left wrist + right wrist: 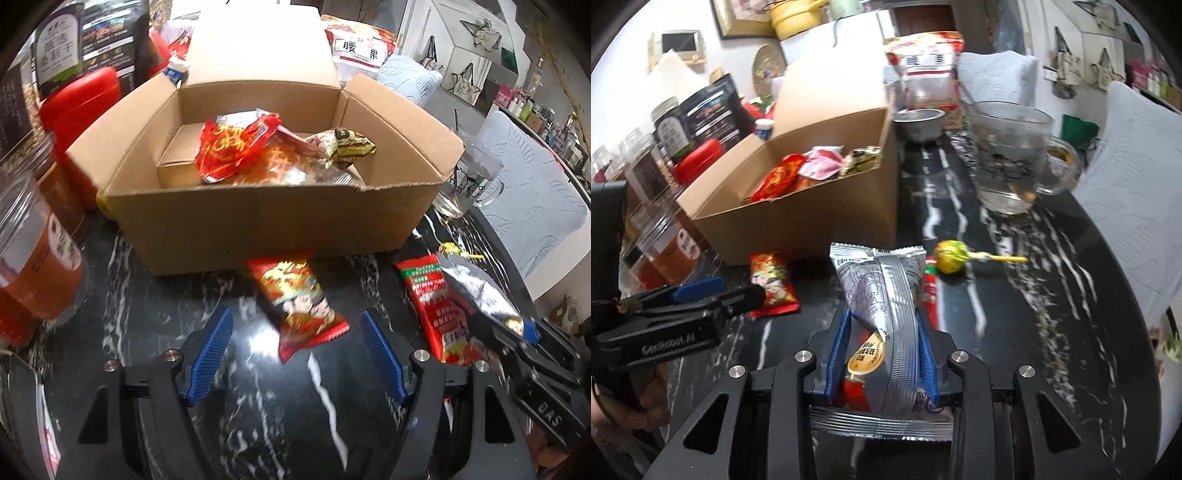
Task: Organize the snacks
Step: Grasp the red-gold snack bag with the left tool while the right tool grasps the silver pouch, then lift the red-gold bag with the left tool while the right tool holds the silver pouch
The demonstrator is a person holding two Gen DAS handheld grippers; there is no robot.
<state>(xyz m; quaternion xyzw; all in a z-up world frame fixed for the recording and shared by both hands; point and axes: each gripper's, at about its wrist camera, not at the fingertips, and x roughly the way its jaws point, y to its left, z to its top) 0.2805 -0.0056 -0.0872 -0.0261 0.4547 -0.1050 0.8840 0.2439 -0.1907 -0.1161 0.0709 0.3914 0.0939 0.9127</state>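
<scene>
An open cardboard box (pixel 258 218) (pixel 820 218) stands on the black marble table and holds several snack packets (pixel 236 147) (pixel 812 170). My right gripper (pixel 882 321) is shut on a silver snack packet (pixel 882 295) (pixel 476 291), squeezed between its blue pads. Under that packet lies a long red packet (pixel 432 306). My left gripper (pixel 295 325) (pixel 713 291) is open, its blue pads on either side of a red cartoon snack packet (pixel 299 299) (pixel 774 284) that lies on the table in front of the box. A yellow-green lollipop (pixel 951 256) (pixel 456 253) rests to the right.
Clear jars (pixel 33 251) and a red container (pixel 79 110) crowd the left edge. A glass mug (pixel 469 181) (pixel 1012 155) stands right of the box, a metal bowl (pixel 918 123) behind it. A tall cashew bag (pixel 927 66) stands at the back. Light padded chairs (pixel 532 206) border the table's right side.
</scene>
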